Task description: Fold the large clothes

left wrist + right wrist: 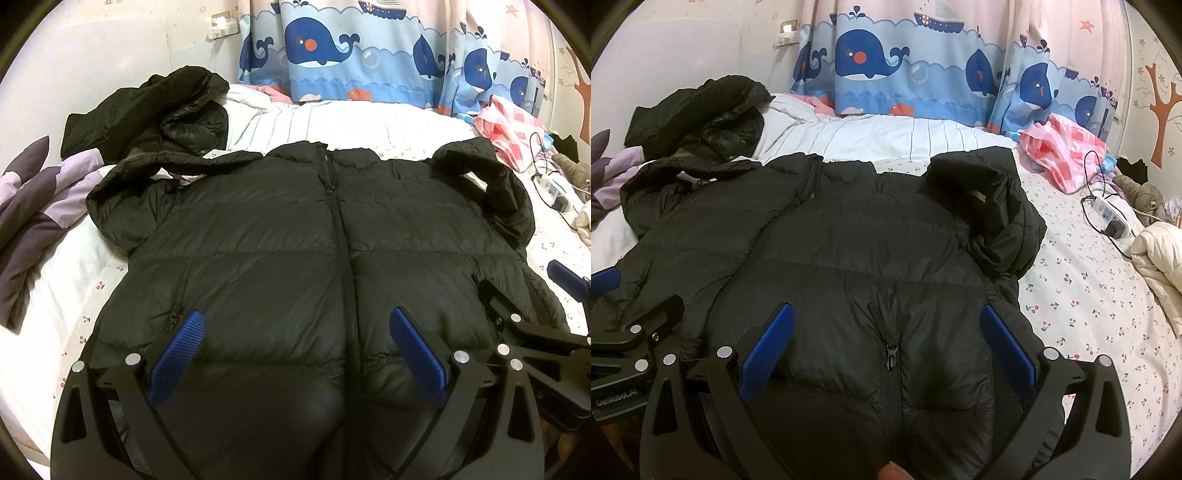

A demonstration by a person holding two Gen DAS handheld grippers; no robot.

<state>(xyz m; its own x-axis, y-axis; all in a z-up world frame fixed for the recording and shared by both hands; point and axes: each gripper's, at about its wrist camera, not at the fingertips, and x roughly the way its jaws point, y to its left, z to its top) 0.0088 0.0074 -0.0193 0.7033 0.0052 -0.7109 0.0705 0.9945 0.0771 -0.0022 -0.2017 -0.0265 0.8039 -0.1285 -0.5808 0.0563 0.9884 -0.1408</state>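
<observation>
A big black puffy jacket (295, 258) is being shown lying flat on the bed (74, 280), front side up and zipped, with its hood end far away by the whale curtain (332, 48).

In the left wrist view, the purple and grey blanket (33, 206) at the left edge of the bed is being seen well; in the right wrist view only a small bit of it is being shown. A second dark jacket (155, 114) is being seen bunched up at the far left in both views. Only in the right wrist view are a cream padded coat (1160, 258) and the tree sticker on the wall (1163, 107) being shown. A pink bag (1067, 155) and a white power strip (1112, 218) are lying on the right of the bed.

The left hand-held gripper (295, 354) is being held wide open low over the bottom of the jacket, with nothing being held. The right hand-held gripper (886, 354) is being held wide open too, over the pocket zip, and nothing is being gripped.

Bare flowery sheet is lying open to the right of the jacket; the left side is more crowded.
</observation>
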